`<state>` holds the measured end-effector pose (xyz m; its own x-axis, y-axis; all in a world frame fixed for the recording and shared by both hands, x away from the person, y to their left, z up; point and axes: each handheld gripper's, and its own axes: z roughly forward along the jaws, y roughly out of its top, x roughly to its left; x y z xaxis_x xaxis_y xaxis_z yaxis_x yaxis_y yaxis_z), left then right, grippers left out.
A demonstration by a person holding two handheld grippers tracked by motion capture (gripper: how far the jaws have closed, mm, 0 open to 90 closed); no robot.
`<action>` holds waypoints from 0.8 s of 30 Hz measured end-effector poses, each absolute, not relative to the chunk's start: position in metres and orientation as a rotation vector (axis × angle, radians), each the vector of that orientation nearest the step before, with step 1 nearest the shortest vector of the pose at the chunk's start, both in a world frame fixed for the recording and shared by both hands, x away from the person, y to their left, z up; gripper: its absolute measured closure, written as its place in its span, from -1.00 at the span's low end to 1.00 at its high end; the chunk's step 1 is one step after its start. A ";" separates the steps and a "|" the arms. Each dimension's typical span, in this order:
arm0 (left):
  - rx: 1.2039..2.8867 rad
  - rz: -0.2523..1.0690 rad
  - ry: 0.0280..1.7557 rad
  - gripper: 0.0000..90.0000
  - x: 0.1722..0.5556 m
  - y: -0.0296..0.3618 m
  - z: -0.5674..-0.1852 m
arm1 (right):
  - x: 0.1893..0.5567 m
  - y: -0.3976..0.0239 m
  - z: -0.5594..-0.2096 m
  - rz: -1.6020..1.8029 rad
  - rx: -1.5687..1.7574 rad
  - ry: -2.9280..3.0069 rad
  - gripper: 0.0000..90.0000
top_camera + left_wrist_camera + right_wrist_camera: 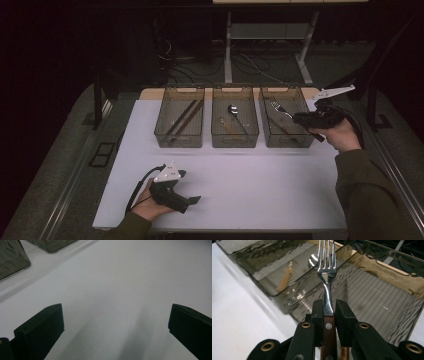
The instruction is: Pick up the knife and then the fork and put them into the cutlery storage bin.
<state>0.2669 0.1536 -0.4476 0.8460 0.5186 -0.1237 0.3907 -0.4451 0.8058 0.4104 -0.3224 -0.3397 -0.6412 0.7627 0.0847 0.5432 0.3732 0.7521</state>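
1. Clamping a fork (326,277) by its handle, the right claw (300,119) is hovering over the right bin (286,137).
2. Resting near the surface's (260,185) front edge, the left claw (192,200) is gaping apart.
3. Lying in the middle bin (235,139) beside it is a spoon (233,110); chopsticks (184,119) are lying in the far-left bin (179,140).

The near half of the white table (260,185) lies bare, with open passage across it. Along the far edge three bins (235,117) stand side by side, narrow gaps between, their walls blocking any low sideways reach.
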 end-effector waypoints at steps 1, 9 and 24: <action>2.091 0.174 0.663 -1.00 0.267 0.154 -0.448 | 0.413 -0.323 -0.340 1.128 1.157 2.359 0.72; 2.088 0.172 0.667 -1.00 0.267 0.154 -0.447 | 0.437 -0.323 -0.346 1.071 1.201 2.355 0.72; 2.079 0.168 0.670 -1.00 0.267 0.156 -0.447 | 0.477 -0.319 -0.364 0.991 1.278 2.353 0.72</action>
<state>0.2669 0.1561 -0.4472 0.8428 0.5212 -0.1341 0.3964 -0.4328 0.8097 0.4766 -0.3185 -0.3636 -0.5666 0.8208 0.0717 0.6247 0.3713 0.6869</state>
